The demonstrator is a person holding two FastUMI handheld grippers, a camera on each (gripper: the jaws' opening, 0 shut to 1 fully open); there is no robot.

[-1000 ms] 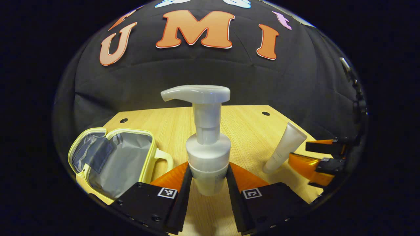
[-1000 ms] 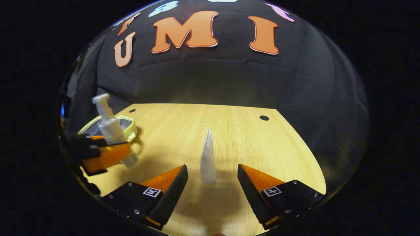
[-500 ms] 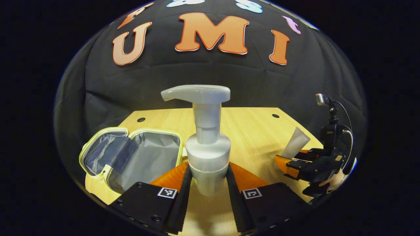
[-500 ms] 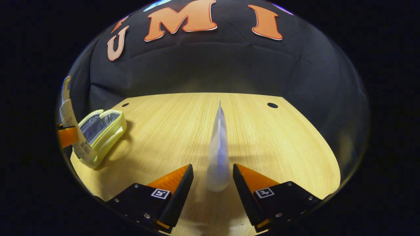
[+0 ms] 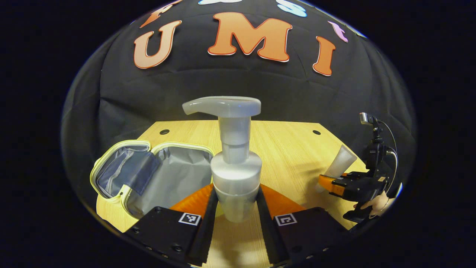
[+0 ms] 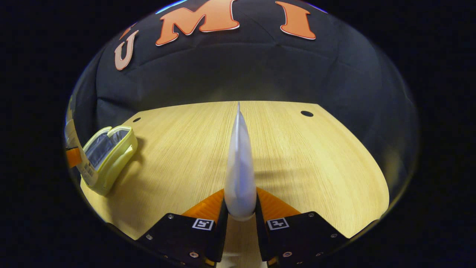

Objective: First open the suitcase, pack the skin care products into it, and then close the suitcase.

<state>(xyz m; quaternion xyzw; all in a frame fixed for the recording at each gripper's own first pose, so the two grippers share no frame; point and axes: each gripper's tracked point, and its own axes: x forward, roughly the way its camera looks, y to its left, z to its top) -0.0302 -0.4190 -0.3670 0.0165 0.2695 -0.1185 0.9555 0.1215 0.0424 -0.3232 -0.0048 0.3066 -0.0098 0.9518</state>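
My left gripper (image 5: 233,208) is shut on a white pump bottle (image 5: 234,163), held upright above the wooden table (image 5: 282,149). Just left of it lies the pale yellow case (image 5: 148,175), unzipped, its lid folded back and its grey lining showing. My right gripper (image 6: 240,210) is shut on a white squeeze tube (image 6: 240,167) that points away along the fingers. In the left gripper view that same tube (image 5: 340,163) sticks up from the right gripper (image 5: 336,184) at the far right. The case (image 6: 108,150) sits at the left of the right gripper view, with the pump bottle (image 6: 80,156) at the left edge.
The table (image 6: 297,156) has round cable holes near its back corners, one hole (image 6: 306,113) at the right. A hand (image 5: 375,204) holds the right gripper, which carries a small camera mount with cables (image 5: 375,145). The black cloth wall stands close behind the table.
My right gripper has shut on the tube, which lay between open fingers a second ago. My left gripper has carried the pump bottle closer to the open case.
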